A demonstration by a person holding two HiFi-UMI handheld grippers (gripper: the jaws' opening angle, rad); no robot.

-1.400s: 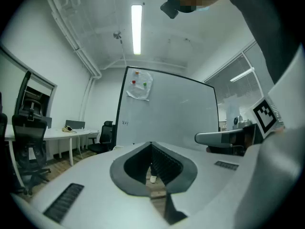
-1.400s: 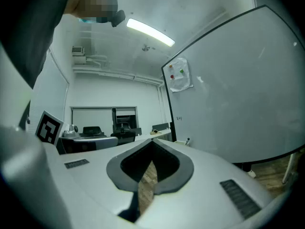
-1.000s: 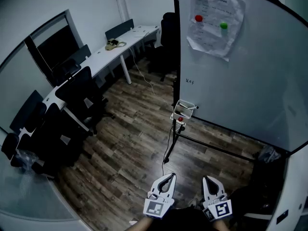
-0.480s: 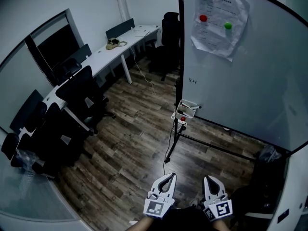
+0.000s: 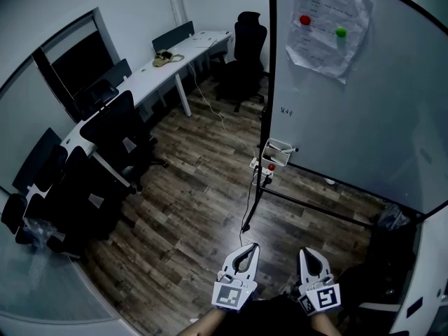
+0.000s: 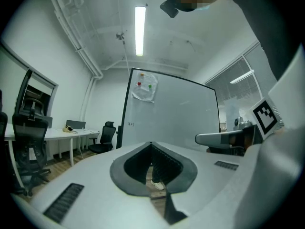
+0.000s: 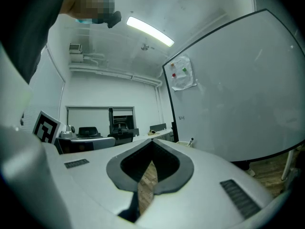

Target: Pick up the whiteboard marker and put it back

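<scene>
Shifted right in head view vs a second ago: whiteboard (image 5: pixel 378 117), its corner tray (image 5: pixel 275 154) and both grippers, which also sit slightly lower in frame. Layout otherwise unchanged.

Left to right now:
- desk (image 5: pixel 140 86) and office chairs (image 5: pixel 112 135) along far side, wood floor (image 5: pixel 189 208) in front
- left gripper (image 5: pixel 251 247) at bottom edge, jaws pressed together, nothing between them
- whiteboard marker (image 5: pixel 283 147) lying in tray at board's lower-left corner, well apart from both grippers
  - long axis roughly along board's bottom edge, dark tip toward right
  - tilted with dark end up in right gripper view
- right gripper (image 5: pixel 306 253) just beside left gripper, jaws likewise clamped together, empty
- paper sheet (image 5: pixel 325 26) pinned high on board
</scene>
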